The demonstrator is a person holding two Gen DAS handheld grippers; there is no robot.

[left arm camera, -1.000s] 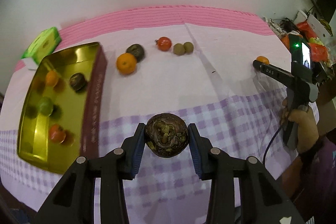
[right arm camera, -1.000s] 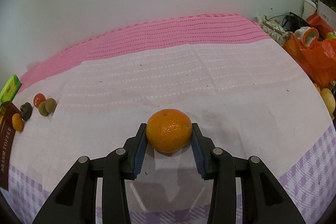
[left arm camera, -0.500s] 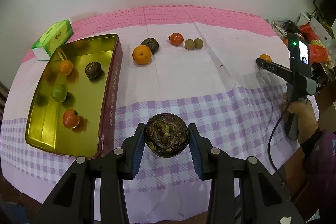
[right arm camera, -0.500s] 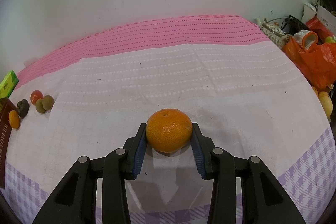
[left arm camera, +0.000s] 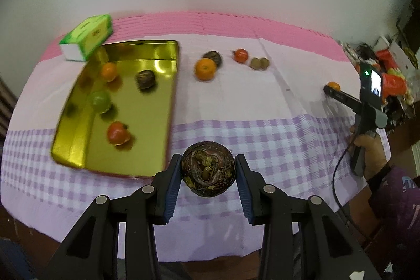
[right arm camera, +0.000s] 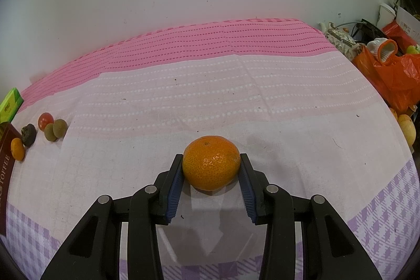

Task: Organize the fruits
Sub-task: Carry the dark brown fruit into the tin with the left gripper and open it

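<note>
A gold tin tray (left arm camera: 162, 106) on the checked tablecloth (left arm camera: 288, 138) contains an orange fruit (left arm camera: 108, 71), a dark brown fruit (left arm camera: 146, 79), a green fruit (left arm camera: 100, 101) and a red fruit (left arm camera: 117, 133). The left gripper (left arm camera: 208, 169), jaws narrowly parted, clamps a dark mangosteen (left arm camera: 208, 168) above the cloth beside the tray's near corner. The right gripper (right arm camera: 211, 172) likewise grips a mandarin (right arm camera: 211, 166) resting on the cloth.

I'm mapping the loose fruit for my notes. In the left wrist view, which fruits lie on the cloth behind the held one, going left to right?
Orange → dark mangosteen → red tomato-like fruit → two small brown fruits → orange in the right gripper.
</note>
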